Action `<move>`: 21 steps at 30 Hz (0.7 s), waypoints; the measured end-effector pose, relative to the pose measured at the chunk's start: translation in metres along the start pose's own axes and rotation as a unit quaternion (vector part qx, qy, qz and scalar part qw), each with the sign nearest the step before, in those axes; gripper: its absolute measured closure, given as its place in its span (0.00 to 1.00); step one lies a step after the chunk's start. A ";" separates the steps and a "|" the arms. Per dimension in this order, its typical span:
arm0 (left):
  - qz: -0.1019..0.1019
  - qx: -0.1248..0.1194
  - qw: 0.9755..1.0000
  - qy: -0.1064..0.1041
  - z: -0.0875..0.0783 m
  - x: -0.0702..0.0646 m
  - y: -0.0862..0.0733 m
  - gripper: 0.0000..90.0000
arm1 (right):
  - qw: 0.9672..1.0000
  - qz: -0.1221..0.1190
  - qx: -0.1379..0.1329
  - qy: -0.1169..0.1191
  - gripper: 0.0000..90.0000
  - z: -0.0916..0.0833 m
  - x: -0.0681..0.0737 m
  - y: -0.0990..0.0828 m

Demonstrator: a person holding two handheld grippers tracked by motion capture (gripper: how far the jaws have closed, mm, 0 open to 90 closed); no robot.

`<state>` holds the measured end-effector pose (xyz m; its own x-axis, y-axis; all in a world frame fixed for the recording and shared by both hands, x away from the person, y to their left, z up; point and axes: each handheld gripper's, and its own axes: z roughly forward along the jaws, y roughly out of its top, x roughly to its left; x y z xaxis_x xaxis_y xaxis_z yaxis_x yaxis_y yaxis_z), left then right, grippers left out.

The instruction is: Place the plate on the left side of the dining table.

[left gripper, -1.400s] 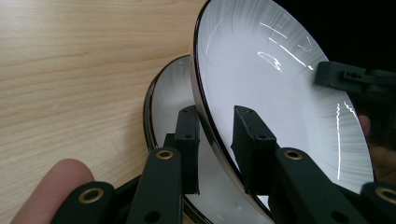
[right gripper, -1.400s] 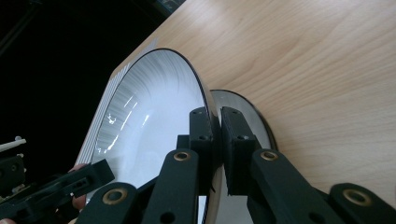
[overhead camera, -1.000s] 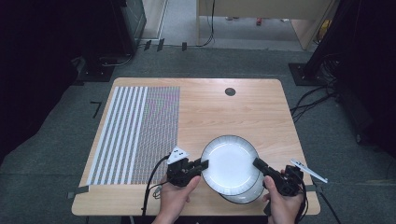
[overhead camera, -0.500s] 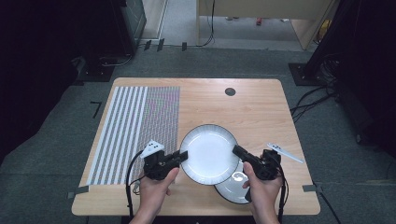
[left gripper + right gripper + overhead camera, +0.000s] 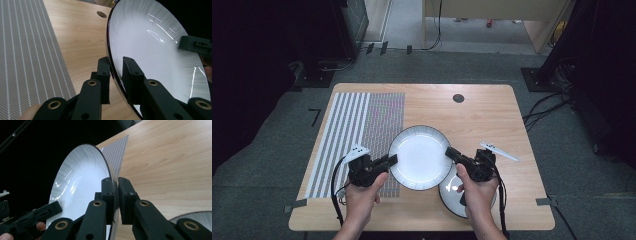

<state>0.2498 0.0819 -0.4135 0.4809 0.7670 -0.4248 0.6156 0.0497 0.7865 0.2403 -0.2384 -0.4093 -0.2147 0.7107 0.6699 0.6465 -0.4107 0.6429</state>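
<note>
My high camera sits above the near edge, facing twelve o'clock and down over the whole table (image 5: 482,107). My two gripper cameras ride close, each looking along its own jaws from opposite sides; both share the white plate (image 5: 155,57) and the striped mat (image 5: 113,153).

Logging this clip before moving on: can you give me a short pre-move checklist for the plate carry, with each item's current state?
1. Left gripper clamped on the plate's rim: ok.
2. Right gripper clamped on the opposite rim: ok.
3. Plate lifted off the second plate left on the table: ok.
4. Plate level between the two grippers: cannot tell.
5. Striped mat bare where the plate could land: ok.
6. Cables clear of the plate: ok in the high view.
</note>
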 end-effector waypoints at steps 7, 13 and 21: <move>-0.008 -0.005 1.000 0.012 -0.010 0.014 0.006 0.86 | 1.000 -0.001 0.011 0.008 0.94 0.017 0.011 0.002; -0.014 -0.009 1.000 0.026 -0.018 0.027 0.012 0.87 | 1.000 -0.001 0.021 0.013 0.94 0.035 0.020 0.002; -0.021 -0.019 0.999 0.040 -0.032 0.046 0.020 0.87 | 0.999 -0.007 0.031 0.023 0.94 0.058 0.036 0.003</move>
<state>0.2639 0.1382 -0.4029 0.4038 0.8120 -0.4214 0.6092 0.1050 0.7860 0.2772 -0.1814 -0.4046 -0.2562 0.6884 0.6786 0.6867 -0.3644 0.6290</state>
